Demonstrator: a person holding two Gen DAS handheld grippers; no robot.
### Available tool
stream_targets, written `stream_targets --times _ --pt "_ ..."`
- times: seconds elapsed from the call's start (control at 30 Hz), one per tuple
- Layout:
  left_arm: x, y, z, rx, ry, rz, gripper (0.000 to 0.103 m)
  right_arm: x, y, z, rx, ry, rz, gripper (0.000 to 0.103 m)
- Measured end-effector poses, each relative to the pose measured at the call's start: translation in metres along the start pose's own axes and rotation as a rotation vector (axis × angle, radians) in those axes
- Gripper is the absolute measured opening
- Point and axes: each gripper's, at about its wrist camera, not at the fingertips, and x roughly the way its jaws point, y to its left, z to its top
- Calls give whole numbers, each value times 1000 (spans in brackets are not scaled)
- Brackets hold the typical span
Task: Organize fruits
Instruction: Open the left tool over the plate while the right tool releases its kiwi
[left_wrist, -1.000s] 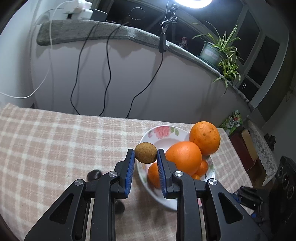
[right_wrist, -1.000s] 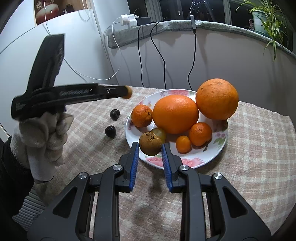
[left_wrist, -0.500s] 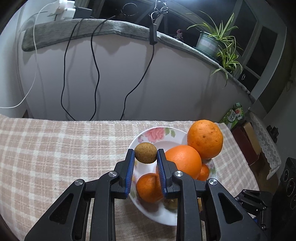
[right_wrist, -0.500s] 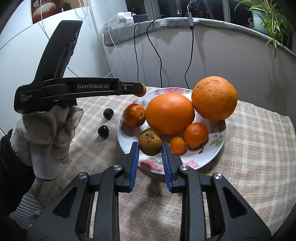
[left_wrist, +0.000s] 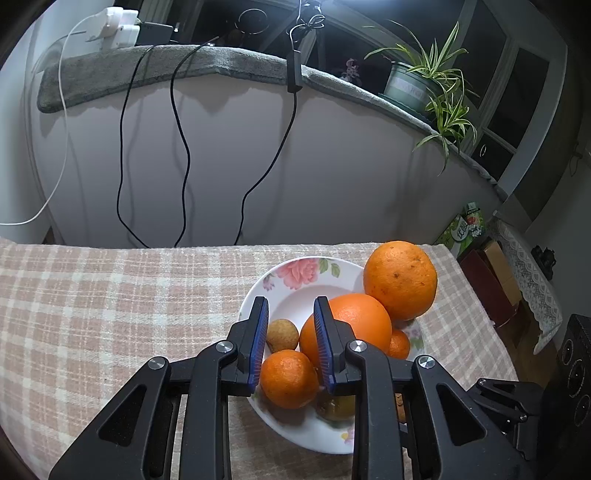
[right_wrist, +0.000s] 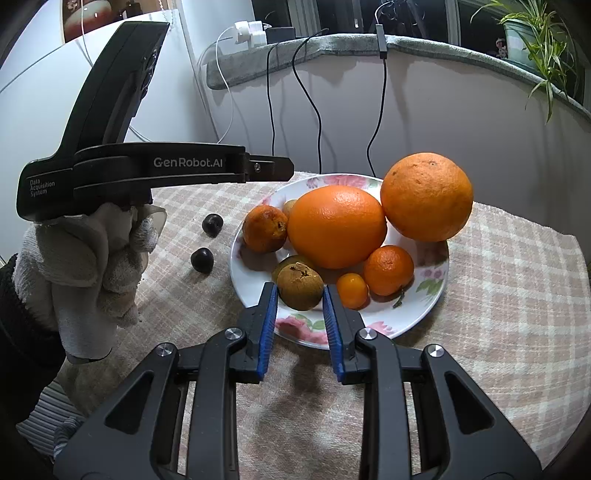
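Although the left gripper (left_wrist: 290, 300) and right gripper (right_wrist: 299, 288) hover with fingers narrowed, pinching nothing, the small tan fruit (left_wrist: 282, 334) lies on the plate (left_wrist: 295, 291) beside the mandarin (left_wrist: 288, 378). A careless nudge could roll the rim-perched big orange (left_wrist: 400, 278) onto the bench (left_wrist: 110, 295).

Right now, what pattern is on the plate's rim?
Pink roses with green leaves on white; the plate shows it best in the right wrist view.

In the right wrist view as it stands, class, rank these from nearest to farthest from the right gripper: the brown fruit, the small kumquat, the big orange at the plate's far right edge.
Measured from the right gripper:
1. Brown fruit, right at the fingertips, on the plate's near side.
2. Small kumquat, just to the right of the tips.
3. Big orange, at the far right edge.
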Motion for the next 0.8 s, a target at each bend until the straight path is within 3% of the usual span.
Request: stream_targets --times 0.07,0.13,0.17,0.2,0.33,0.43,0.6,0.8 --pt "-1 0 0 1 -1 0 31 0 1 0 -3 -2 -9 29" --pt "-1 0 0 1 -3 1 38 -2 2 0 -6 -7 -15 48" --pt "-2 0 0 4 -4 -1 42 -2 2 0 -7 -10 -17 63" --pt "-2 -1 0 7 -5 -1 43 -3 2 0 -7 -14 -16 69" --pt "-6 -3 1 18 -13 11 63 -7 2 1 -2 -24 -14 73" --pt "-7 -4 1 22 -13 15 70 -10 5 1 -11 -37 -21 82" --pt "-13 -6 1 33 -18 28 73 -14 9 3 -24 -54 -32 89" --pt "-22 -7 2 40 -32 40 74 -18 13 6 -30 -67 -38 90"
